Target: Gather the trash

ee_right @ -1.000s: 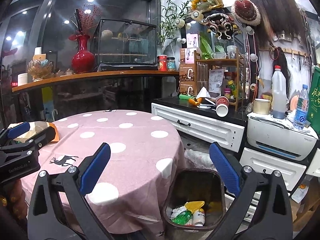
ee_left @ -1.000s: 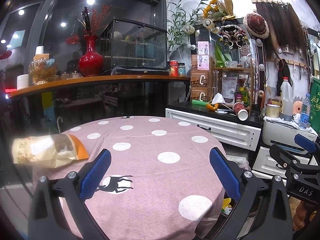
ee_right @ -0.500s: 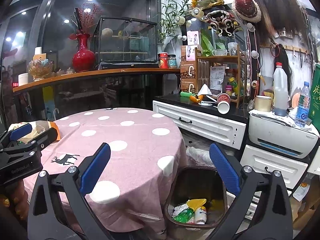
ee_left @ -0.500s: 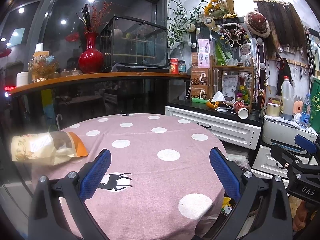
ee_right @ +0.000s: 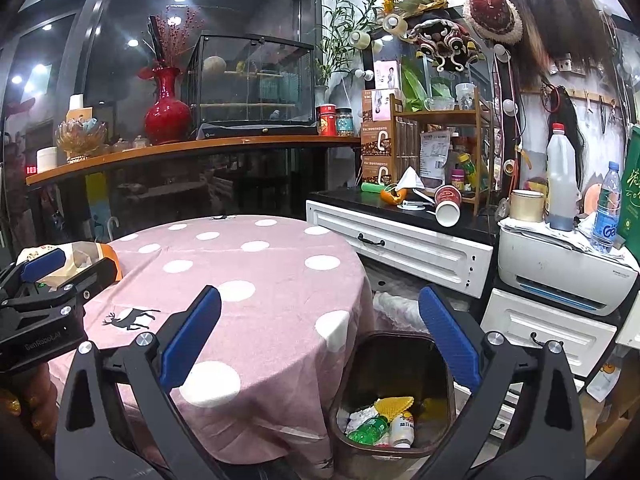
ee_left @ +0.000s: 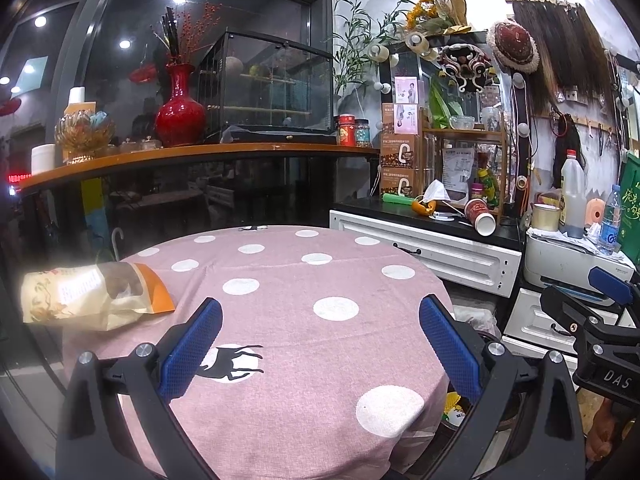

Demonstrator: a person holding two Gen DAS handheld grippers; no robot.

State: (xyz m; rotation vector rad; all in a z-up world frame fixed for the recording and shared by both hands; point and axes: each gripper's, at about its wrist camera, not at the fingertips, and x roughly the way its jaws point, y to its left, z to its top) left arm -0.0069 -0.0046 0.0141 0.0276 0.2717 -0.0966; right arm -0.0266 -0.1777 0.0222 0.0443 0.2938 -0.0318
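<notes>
Start at your far left: the snack bag [ee_left: 90, 300] lies flat on the pink dotted worktop [ee_left: 320, 320], at about ten o'clock from your left tool [ee_left: 320, 344], close to the worktop's left rim. Its long axis runs roughly nine to three across your view, with the orange end pointing inward toward the worktop's middle. Your left tool is spread wide with nothing between its blue pads, held above the near half of the worktop, so the bag sits well off to the side of its centre line, not between the fingers. Moving right, your right tool [ee_right: 320, 344] is equally wide apart and empty, and it looks down over the worktop's right edge, with the bin [ee_right: 394, 396] at about five o'clock below it; bottles and wrappers already lie inside. From that view the bag is far over at nine o'clock, partly hidden behind your left tool. So the left hand looks clearly nearer, and the pickup likely turns on swinging it toward ten o'clock and closing across the bag's short width.
</notes>
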